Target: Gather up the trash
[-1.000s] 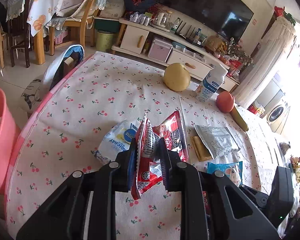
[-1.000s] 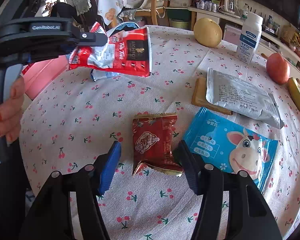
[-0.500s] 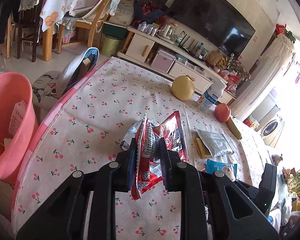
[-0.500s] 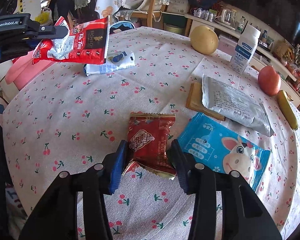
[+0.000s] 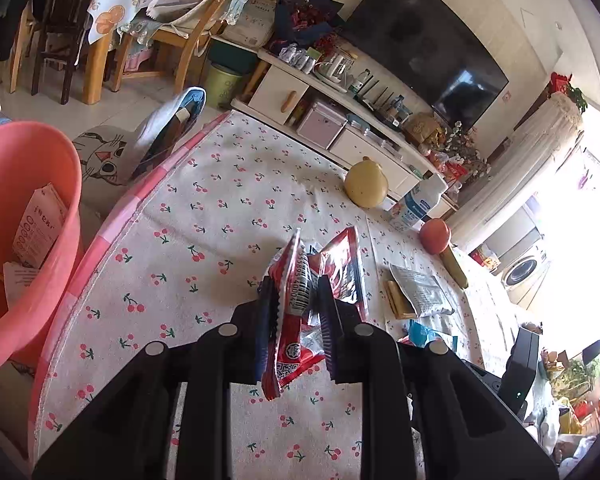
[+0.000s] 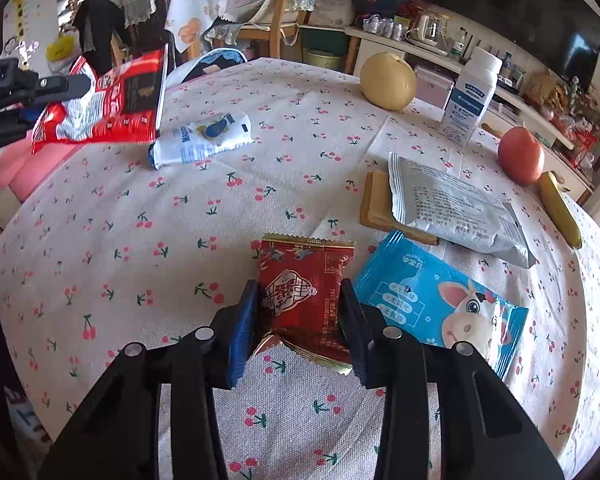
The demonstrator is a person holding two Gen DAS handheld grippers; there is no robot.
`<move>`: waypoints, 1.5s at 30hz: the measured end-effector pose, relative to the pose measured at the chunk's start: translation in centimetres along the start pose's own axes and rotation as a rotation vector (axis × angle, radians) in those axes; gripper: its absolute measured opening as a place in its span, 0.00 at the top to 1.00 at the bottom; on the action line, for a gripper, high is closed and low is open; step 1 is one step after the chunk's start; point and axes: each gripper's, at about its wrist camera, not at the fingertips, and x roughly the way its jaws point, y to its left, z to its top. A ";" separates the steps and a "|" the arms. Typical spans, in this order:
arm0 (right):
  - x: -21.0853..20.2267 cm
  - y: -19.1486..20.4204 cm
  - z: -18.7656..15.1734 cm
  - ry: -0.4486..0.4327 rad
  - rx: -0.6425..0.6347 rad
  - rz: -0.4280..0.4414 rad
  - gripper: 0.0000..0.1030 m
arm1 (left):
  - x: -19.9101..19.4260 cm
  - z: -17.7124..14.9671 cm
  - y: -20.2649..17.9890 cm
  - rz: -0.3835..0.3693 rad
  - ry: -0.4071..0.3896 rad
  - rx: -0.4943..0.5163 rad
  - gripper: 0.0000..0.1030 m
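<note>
The left gripper (image 5: 294, 308) is held up above the edge of the table (image 5: 204, 240), its fingers clamped on a crumpled red wrapper (image 5: 300, 304) that hangs in the air, tilted toward the pink bin (image 5: 56, 184) standing beside the table at the left, with paper scraps inside it. The right gripper (image 6: 300, 316) is low over the cherry-print cloth, its fingers pressed against both sides of a red candy packet (image 6: 304, 296) that lies on the table. Just right of that packet lies a blue packet with a cow (image 6: 440, 304), and beyond it a silver pouch (image 6: 452, 204) rests partly on a flat tan piece (image 6: 374, 200). A white and blue wrapper (image 6: 204, 140) lies near the far left edge. A yellow pear (image 6: 388, 80), a white bottle (image 6: 470, 98), a red apple (image 6: 520, 154) and a banana (image 6: 558, 208) sit at the far side. The near end of the candy packet is hidden between the fingers, and the print on the wrappers is too small to read
</note>
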 end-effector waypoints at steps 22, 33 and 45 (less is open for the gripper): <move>-1.6 6.1 2.3 -0.024 0.030 0.070 0.60 | 2.0 -1.2 4.2 0.221 0.162 0.024 0.19; -0.2 5.3 1.8 -0.008 0.050 0.113 0.60 | 6.2 -3.4 1.7 0.338 0.262 0.253 0.09; 1.3 4.8 1.6 0.014 0.061 0.170 0.60 | 8.3 -3.2 0.0 0.406 0.202 0.330 0.17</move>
